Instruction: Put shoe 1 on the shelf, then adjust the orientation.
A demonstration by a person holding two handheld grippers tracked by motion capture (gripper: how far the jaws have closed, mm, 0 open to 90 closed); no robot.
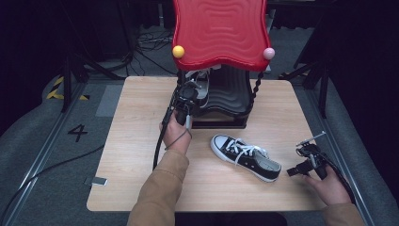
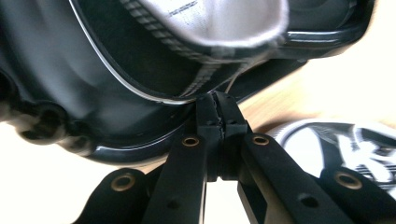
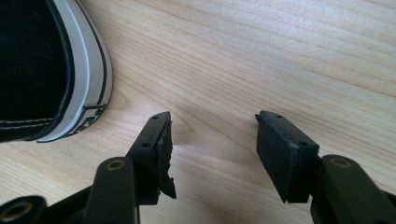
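While the left gripper [image 1: 190, 89] sits at the black shoe rack [image 1: 226, 101] near twelve o'clock on the table [image 1: 141, 141], its jaws are pressed together, and the left gripper view suggests they pinch the rim of the sneaker on the rack [image 2: 187, 60], though the blur leaves the exact hold uncertain. That shoe rests on the rack's lower shelf under the red top tier [image 1: 221, 33]. The second sneaker [image 1: 244, 157] lies on its sole on the bare wood at about four o'clock, toe toward the rack, heel toward the right gripper [image 1: 306, 162]. The right gripper rests low at the table's right edge with its jaws spread and nothing between them; in the right gripper view the shoe's white rubber heel [image 3: 88, 93] sits at ten o'clock from the jaws, near but not touching.

The step in hand looks like seating the racked shoe. To do it well, the person should keep the pinch on the collar firm, push the shoe straight in along the shelf so its sole lies flat, and let go only once it sits steady. The right gripper would best wait clear, then approach the heel collar of the table shoe squarely
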